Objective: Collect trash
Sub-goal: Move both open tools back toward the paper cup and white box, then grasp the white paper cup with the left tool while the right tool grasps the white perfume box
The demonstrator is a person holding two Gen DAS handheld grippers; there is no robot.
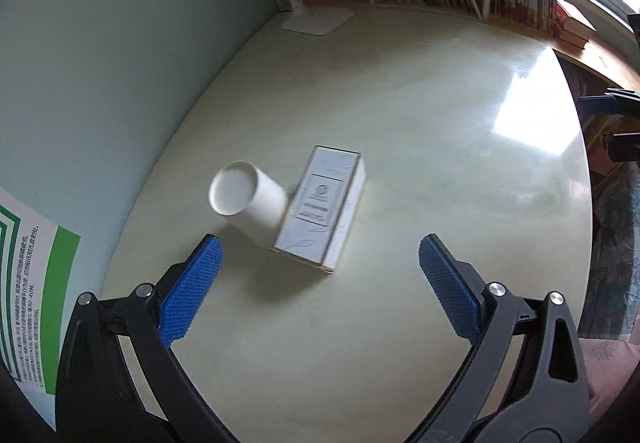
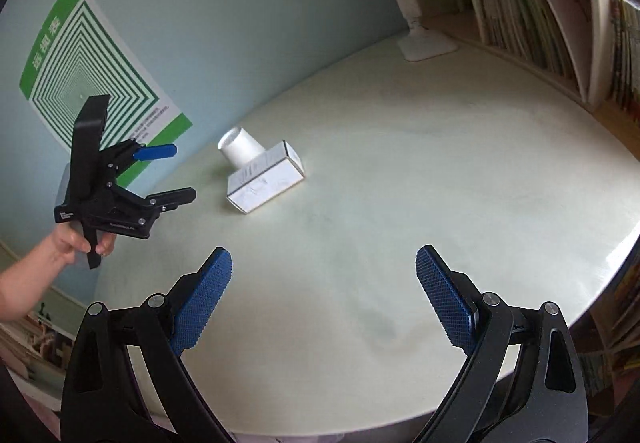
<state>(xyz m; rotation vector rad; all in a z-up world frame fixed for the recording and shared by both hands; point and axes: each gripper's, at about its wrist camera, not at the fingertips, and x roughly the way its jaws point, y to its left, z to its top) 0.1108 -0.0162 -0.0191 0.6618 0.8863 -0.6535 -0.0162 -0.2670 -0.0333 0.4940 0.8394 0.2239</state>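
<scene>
Both the left gripper and right gripper gaped empty. Ahead, the paper cup touched the cardboard carton; both looked light, crushable, best pinched across narrow sides.

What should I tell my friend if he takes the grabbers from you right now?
Left gripper: open, holding nothing, above the table and aimed at the trash.
Right gripper: open, holding nothing, farther back over the table.
Trash: a white cup lies on its side, right against a white box lying flat, near the wall.
Done: nothing picked up yet.
Left: grab the cup and the box. No bin shows in either view.
</scene>
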